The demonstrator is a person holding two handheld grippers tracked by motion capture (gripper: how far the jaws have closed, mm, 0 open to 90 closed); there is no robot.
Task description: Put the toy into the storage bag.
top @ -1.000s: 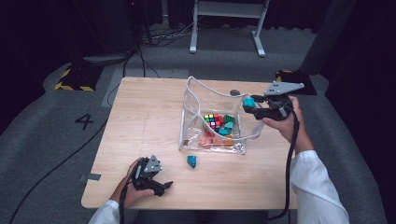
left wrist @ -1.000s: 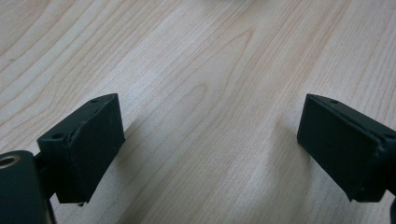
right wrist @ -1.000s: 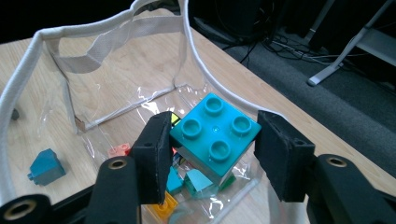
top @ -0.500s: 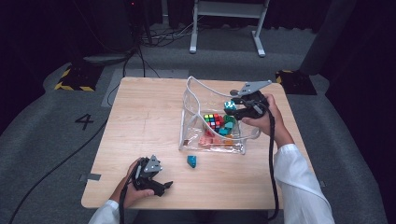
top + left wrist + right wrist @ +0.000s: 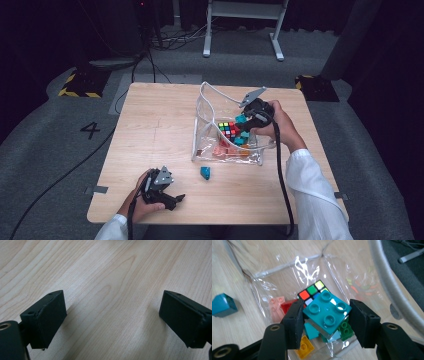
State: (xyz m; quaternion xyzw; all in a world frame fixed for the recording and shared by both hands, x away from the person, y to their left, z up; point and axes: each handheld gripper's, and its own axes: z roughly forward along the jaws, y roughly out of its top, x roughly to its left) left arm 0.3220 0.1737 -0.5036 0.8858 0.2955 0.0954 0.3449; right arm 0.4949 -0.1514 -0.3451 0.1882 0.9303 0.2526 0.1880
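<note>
My right gripper (image 5: 326, 316) is shut on a teal four-stud brick (image 5: 327, 311), one pad on each side. It hangs over the open mouth of a clear plastic bag (image 5: 206, 102) at the table's right centre. In the bag lie a colour-puzzle cube (image 5: 310, 291), red (image 5: 287, 306), pink (image 5: 275, 305), yellow (image 5: 304, 347) and green (image 5: 345, 331) bricks. In the high view the right gripper (image 5: 243, 125) is above the cube (image 5: 228, 129). My left gripper (image 5: 175, 198) rests near the front left edge, its jaws open over bare wood (image 5: 112, 315).
A small teal block (image 5: 205, 172) lies loose on the table (image 5: 155, 125) in front of the bag, also in the right gripper view as the teal block (image 5: 223, 305). The bag's grey handle (image 5: 387, 282) arcs at the right. A metal stand (image 5: 242, 30) is on the floor behind.
The right gripper has carried the teal brick leftward and down, from the bag's right edge to over its inside. The left gripper has stayed put.
</note>
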